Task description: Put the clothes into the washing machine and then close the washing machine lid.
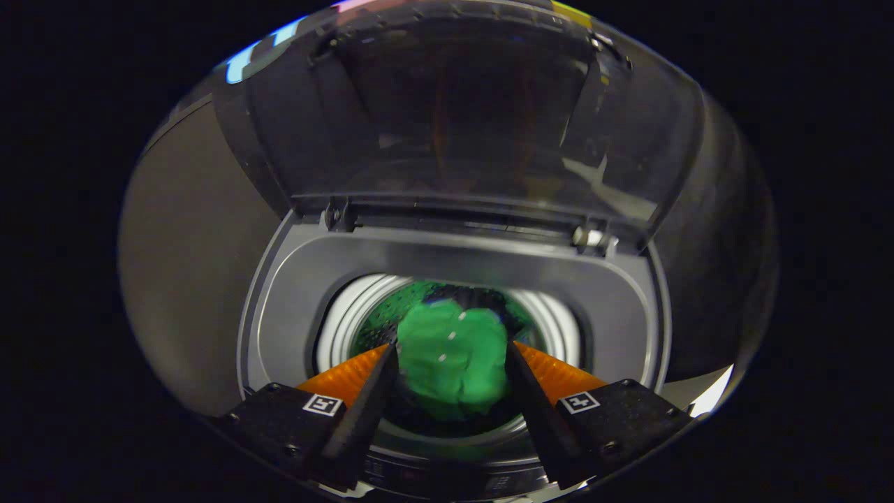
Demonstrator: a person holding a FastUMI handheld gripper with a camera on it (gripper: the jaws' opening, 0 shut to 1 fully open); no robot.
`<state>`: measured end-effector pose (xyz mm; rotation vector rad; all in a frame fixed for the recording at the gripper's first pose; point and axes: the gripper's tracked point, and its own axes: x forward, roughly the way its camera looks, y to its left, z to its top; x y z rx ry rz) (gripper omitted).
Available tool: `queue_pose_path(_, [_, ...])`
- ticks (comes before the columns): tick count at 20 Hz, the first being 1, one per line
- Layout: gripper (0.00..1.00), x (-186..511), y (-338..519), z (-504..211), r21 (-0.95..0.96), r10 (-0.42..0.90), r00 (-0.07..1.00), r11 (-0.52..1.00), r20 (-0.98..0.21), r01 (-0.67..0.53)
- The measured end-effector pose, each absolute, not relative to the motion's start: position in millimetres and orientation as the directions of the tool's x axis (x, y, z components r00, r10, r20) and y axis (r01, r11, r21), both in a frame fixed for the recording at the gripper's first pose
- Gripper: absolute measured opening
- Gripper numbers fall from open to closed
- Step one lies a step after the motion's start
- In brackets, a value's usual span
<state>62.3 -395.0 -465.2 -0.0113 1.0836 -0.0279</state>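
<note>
The washing machine [279,307] is sitting below the gripper with its grey top deck curving round on the left and the drum [349,318] opening inside it. Further right, the green garment [454,360] is lying bunched in the drum, seen between the two fingers. Above it the tinted lid [461,112] is standing raised on its hinges.

The likeliest trouble from here is a fold of the cloth catching on a fingertip and being dragged out as the gripper lifts; a hasty push on the lid could also let it slam or bounce open.

The gripper [452,346] is hanging spread wide over the opening. Its fingers are flanking the garment; whether they are touching it, I cannot tell.
</note>
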Motion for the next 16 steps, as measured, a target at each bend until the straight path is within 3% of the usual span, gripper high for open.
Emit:
queue_pose_path(2, [0.94,65,-396,-450,-0.056,-0.046,0.508,0.998,-0.860,-0.003])
queue_pose_path(4, [1.00,69,-388,-432,-0.056,-0.041,0.539,0.998,-0.841,-0.012])
queue_pose_path(12, [1.00,141,-338,-296,0.061,0.043,0.773,0.998,-0.633,-0.005])
queue_pose_path(16, [1.00,182,-339,-226,0.048,0.010,0.853,0.999,-0.521,0.018])
